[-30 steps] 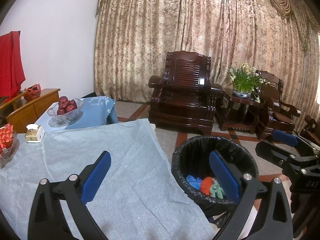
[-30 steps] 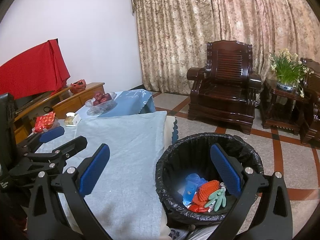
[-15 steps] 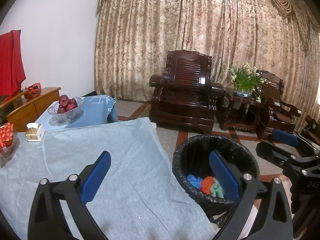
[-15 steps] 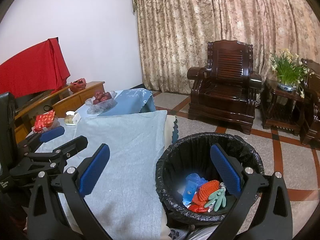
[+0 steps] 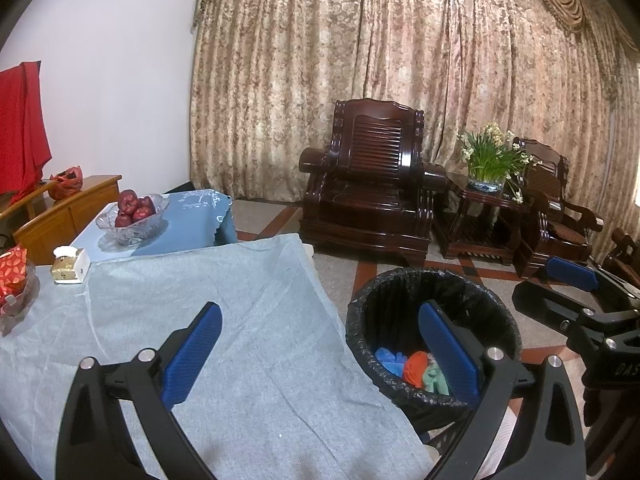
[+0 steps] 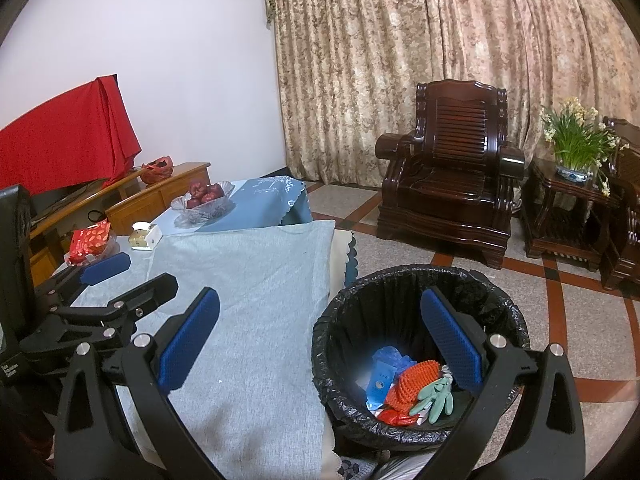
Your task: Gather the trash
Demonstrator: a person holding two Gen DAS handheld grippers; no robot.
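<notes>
Hovering beside the bin | your left gripper and right gripper gape empty | trash inside, counter looks cleared

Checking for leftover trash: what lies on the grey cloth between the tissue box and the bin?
Nothing. In both wrist views the grey cloth is bare from the tissue box to the bin, which stands on the floor beside the table.
</notes>
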